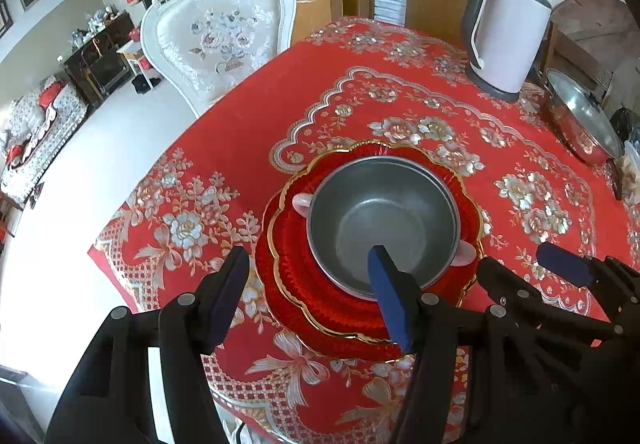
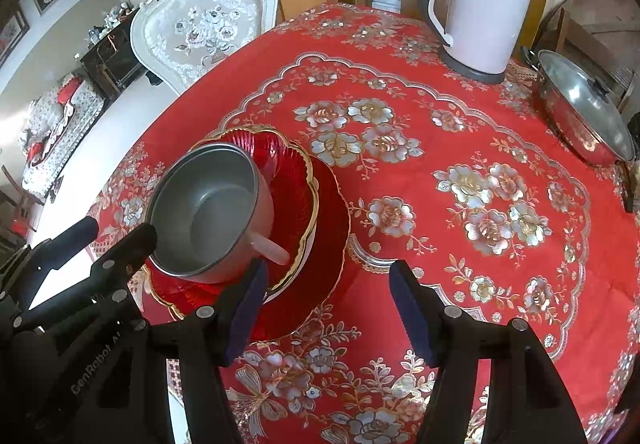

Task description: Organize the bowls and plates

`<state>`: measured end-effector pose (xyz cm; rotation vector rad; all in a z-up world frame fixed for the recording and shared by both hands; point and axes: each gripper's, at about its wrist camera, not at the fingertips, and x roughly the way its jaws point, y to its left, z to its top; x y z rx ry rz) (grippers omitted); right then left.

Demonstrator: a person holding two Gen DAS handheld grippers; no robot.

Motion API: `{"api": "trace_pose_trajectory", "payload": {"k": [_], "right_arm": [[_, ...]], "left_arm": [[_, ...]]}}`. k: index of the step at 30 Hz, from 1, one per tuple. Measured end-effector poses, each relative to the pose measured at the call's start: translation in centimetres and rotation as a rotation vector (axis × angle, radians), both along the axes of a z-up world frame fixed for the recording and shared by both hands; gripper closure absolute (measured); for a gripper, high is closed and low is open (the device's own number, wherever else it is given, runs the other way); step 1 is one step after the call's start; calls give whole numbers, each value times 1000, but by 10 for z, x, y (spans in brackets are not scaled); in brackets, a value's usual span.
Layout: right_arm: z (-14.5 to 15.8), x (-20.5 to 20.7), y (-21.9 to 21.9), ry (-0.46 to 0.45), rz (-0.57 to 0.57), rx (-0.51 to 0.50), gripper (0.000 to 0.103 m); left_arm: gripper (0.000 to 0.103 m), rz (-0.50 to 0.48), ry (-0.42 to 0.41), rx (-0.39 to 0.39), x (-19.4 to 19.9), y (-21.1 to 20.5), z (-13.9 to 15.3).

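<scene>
Your desk [image 2: 460, 252] carries the stack near its left edge: red plates [image 1: 304, 284] nest broadest-lowest so the pile sits steady, and the steel bowl [image 1: 384, 220] rests upright on top, mouth up. Its pink handles [image 1: 301, 202] run across the plates. Both your left hand-held gripper [image 1: 310, 296] and right hand-held gripper [image 2: 330, 308] hover by the stack, spread wide and empty.
</scene>
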<state>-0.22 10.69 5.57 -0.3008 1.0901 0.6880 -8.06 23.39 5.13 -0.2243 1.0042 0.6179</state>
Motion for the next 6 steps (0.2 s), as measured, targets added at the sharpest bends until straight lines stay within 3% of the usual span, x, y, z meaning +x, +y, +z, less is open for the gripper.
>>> {"api": "trace_pose_trajectory", "payload": {"k": [6], "right_arm": [[0,0,-1,5,0,7,38]], "left_arm": [[42,5,0,-16,0,2,-1]]}}
